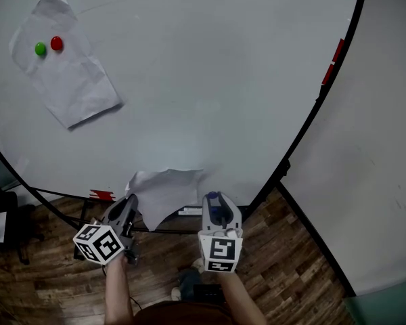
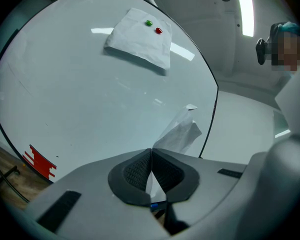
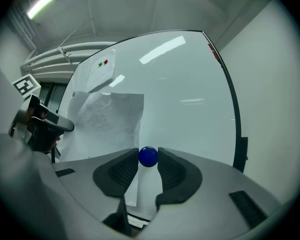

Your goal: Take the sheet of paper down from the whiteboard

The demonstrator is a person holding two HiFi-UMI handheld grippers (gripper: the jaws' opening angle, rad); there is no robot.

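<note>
Sheet of paper (image 1: 166,191), crumpled, sits at the lower edge of the whiteboard (image 1: 210,80), pinched tight in the left gripper (image 1: 131,203); the right gripper (image 1: 216,202), just beside it, clamps a small blue ball (image 3: 148,156).

The whiteboard (image 1: 210,80) is a pale, bluish white inside a thin black frame (image 1: 310,117). It has a jagged red patch (image 2: 39,162) at its lower edge and two red tabs (image 1: 334,61) on its right edge. The crumpled sheet of paper (image 1: 164,191) is plain white, and so is the second sheet (image 1: 71,80), which bears a green magnet (image 1: 40,48) and a red magnet (image 1: 57,43). The left gripper (image 2: 151,156) and right gripper (image 3: 148,160) are light grey with black ribbed pads (image 2: 135,171). The left cube (image 1: 98,242) and right cube (image 1: 221,250) are white with black square markers. The ball (image 3: 148,156) is deep blue. The floor (image 1: 284,263) is brown wood-grain planks.
</note>
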